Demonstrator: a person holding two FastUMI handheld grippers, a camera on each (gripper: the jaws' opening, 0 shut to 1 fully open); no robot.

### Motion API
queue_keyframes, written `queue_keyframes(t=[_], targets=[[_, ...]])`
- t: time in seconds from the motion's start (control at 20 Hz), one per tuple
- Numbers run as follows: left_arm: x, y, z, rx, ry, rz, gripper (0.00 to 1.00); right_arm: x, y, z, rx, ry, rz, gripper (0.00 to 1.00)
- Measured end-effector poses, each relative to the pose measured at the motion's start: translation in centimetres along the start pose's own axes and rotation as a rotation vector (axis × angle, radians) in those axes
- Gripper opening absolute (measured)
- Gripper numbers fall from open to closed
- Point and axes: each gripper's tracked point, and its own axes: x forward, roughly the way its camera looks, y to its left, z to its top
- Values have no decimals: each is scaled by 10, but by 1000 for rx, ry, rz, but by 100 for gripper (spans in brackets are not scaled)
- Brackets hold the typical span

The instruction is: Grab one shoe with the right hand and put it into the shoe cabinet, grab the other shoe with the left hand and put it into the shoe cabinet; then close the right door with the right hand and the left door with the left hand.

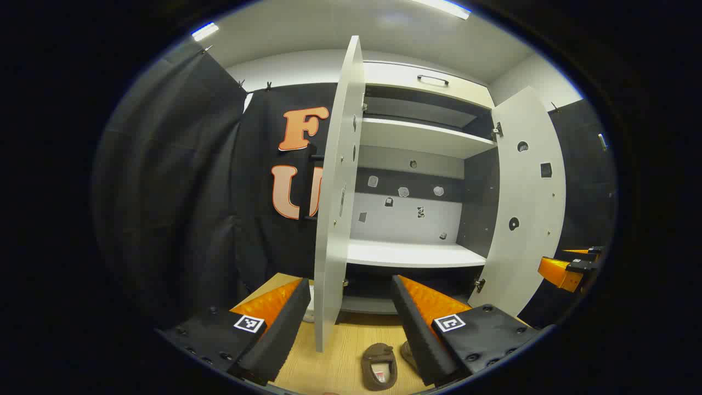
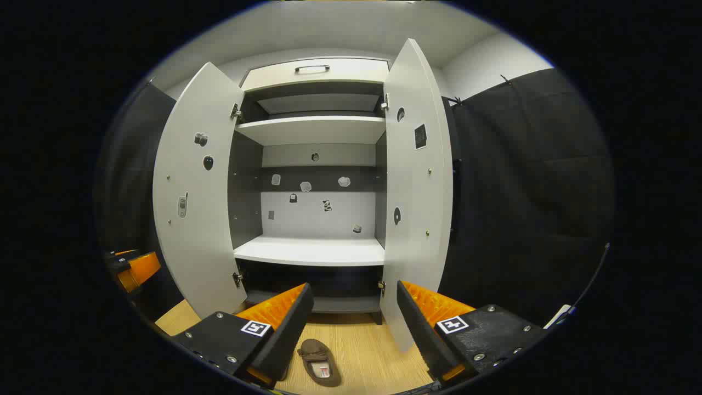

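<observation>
While the shoe cabinet (image 1: 417,181) stands with both doors wide, the left gripper view shows the left gripper (image 1: 348,323) with jaws released, holding nothing, and a brown slipper (image 1: 379,366) on the wood floor (image 1: 334,356) between them. Over in the right gripper view, the right gripper (image 2: 354,329) also has its jaws released, above one brown slipper (image 2: 319,361) on the floor before the cabinet.

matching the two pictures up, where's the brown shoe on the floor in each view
Left gripper view: brown shoe at bottom centre, on the wooden floor between the tool's fingers.
Right gripper view: bottom centre, left of middle.
Shared landmark: the cabinet's white lower shelf.
</observation>
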Motion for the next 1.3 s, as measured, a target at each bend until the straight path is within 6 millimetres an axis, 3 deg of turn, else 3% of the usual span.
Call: queue_keyframes(t=[0.55, 0.9, 1.05, 1.3], targets=[[0, -4, -2, 0, 5, -4, 99, 2, -2, -5, 12, 29, 2, 94], [0, -10, 2, 8, -4, -22, 99, 7, 1, -25, 16, 69, 2, 94], [-1, -12, 3, 7, -7, -26, 97, 13, 11, -44, 27, 100, 39, 94], [-3, -7, 5, 11, -12, -14, 96, 30, 25, -112, 63, 241, 82, 94]])
